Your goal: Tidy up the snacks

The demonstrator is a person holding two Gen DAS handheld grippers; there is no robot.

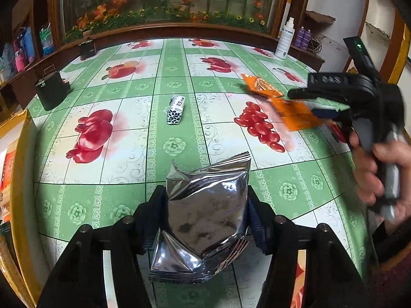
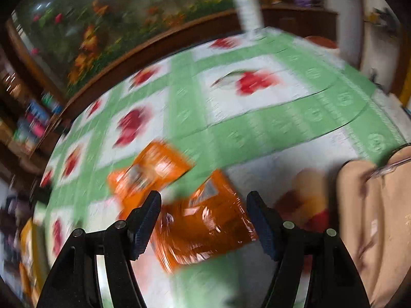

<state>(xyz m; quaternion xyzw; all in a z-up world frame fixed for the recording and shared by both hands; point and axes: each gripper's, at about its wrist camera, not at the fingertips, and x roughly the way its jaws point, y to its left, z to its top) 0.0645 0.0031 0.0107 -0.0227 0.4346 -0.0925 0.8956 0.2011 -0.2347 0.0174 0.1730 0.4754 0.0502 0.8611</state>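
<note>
A crinkled silver foil snack packet (image 1: 203, 231) stands upright between the pads of my left gripper (image 1: 205, 197), which is shut on it just above the green fruit-print tablecloth (image 1: 128, 192). My right gripper (image 2: 203, 200) is shut on an orange snack packet (image 2: 205, 228). In the left wrist view that gripper (image 1: 308, 104) carries the orange packet (image 1: 295, 115) above the table's right side. A second orange packet (image 2: 151, 172) lies on the cloth just beyond it (image 1: 259, 84). A small black-and-white packet (image 1: 176, 109) lies mid-table. The right wrist view is blurred by motion.
A black box (image 1: 52, 89) stands at the table's far left. A white spray bottle (image 1: 283, 41) and purple bottles (image 1: 303, 37) are at the far right corner. A beige cloth item (image 2: 380, 218) lies at the right edge. A person's hand (image 1: 380, 169) grips the right tool.
</note>
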